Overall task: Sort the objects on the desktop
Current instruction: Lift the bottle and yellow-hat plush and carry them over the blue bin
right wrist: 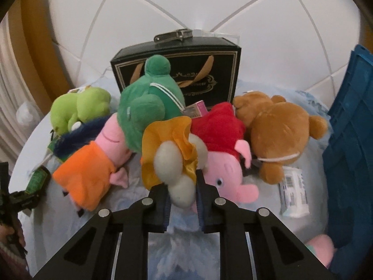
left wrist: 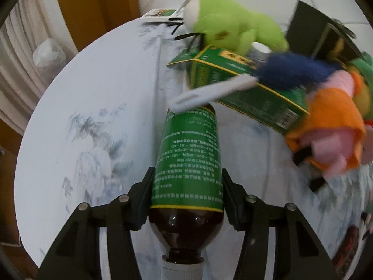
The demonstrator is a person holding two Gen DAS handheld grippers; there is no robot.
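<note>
The counter (left wrist: 93, 98), a round top under a pale cloth with grey-blue print, fills the left half of the left wrist view; in the right wrist view it shows only in patches between the toys. Only the right wrist view shows the blue crate (right wrist: 349, 140) along the right edge and the whole black gift box (right wrist: 177, 70) with its metal clasp, standing upright at upper centre; the left wrist view catches just a corner of that box at upper right.

Only the right wrist view shows the brown plush bear (right wrist: 279, 130) at right, the dark green plush (right wrist: 149, 102) at centre, the red-dressed pink plush (right wrist: 223, 154) and a white barcoded packet (right wrist: 293, 191) at lower right. Both views show the lime green plush (left wrist: 233, 23) and the orange-dressed pink plush (left wrist: 331, 126).

Only the left wrist view shows the green carton (left wrist: 247, 88) lying tilted at centre right, with a white strip (left wrist: 209, 93) across its near edge.

The left gripper (left wrist: 186, 200) is clamped on the brown bottle (left wrist: 186, 163), its 2 fingers (left wrist: 144, 200) pressing the green label at both sides, the cap toward the bottom of the frame. In the right wrist view this bottle is only a small green sliver at the far left.

The right gripper (right wrist: 181, 198) is closed tight on the cream limb of the yellow-frilled plush (right wrist: 172, 154) at centre.
</note>
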